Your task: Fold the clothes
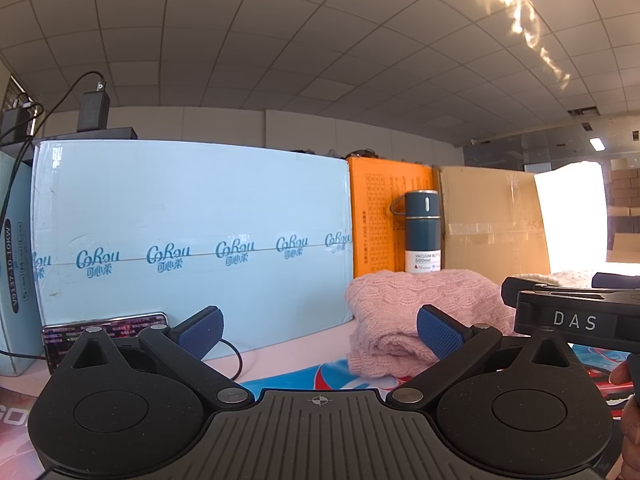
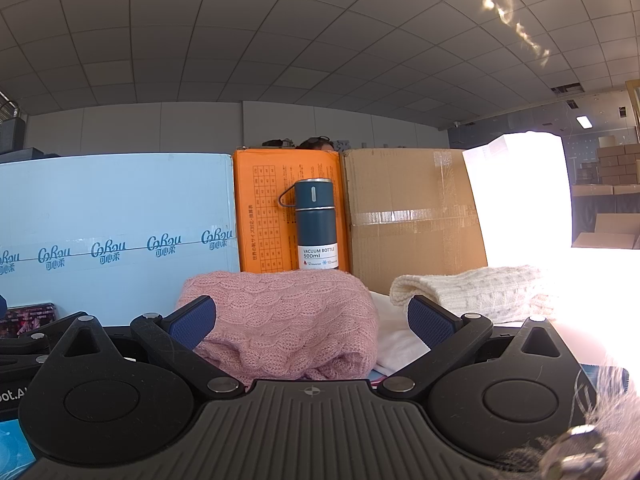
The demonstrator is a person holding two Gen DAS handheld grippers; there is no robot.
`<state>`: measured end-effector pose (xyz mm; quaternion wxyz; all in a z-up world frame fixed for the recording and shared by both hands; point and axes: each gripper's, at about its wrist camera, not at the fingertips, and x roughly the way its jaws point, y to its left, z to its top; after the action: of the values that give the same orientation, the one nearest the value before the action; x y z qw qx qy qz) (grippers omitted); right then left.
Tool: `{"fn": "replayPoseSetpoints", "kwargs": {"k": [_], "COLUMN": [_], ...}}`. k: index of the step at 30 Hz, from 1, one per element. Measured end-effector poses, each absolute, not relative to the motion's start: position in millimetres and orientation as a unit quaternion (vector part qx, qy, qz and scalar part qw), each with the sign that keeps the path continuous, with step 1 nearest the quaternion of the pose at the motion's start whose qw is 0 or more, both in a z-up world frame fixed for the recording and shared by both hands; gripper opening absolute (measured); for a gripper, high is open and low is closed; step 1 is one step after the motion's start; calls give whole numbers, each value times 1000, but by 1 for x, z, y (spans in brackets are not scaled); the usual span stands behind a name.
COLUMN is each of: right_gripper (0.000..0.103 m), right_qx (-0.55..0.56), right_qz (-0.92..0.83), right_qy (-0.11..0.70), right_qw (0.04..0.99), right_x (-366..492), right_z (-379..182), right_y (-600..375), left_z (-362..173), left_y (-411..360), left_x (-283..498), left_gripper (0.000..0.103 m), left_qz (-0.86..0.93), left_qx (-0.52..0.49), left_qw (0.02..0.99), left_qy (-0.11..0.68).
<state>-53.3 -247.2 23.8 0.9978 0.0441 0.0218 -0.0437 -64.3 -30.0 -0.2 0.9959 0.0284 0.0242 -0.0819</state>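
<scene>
A folded pink cable-knit sweater (image 2: 280, 320) lies on the table straight ahead of my right gripper (image 2: 314, 322), which stands open just short of it, fingers either side of its near edge. A folded cream knit garment (image 2: 472, 292) lies to its right, on a flat white cloth (image 2: 400, 344). In the left wrist view the pink sweater (image 1: 420, 304) sits ahead and to the right. My left gripper (image 1: 320, 330) is open with nothing between its fingers. The right gripper's black body (image 1: 576, 316) shows at the right edge there.
A pale blue carton (image 1: 192, 240), an orange box (image 2: 288, 208) and a brown cardboard box (image 2: 412, 216) wall off the back. A dark blue vacuum bottle (image 2: 316, 224) stands behind the pink sweater. A phone (image 1: 104, 332) with a cable leans at the left.
</scene>
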Motion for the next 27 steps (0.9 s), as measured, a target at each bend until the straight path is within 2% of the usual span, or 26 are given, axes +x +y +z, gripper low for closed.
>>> {"fn": "replayPoseSetpoints", "kwargs": {"k": [27], "right_gripper": [103], "right_qx": [43], "right_qz": [-43], "right_qy": [22], "right_qw": [998], "right_x": [-54], "right_z": [24], "right_y": [-247], "left_z": [1], "left_y": [-29], "left_x": [-67], "left_gripper": [103], "left_qz": [-86], "left_qx": [23], "left_qw": [996], "left_qy": [14]}}
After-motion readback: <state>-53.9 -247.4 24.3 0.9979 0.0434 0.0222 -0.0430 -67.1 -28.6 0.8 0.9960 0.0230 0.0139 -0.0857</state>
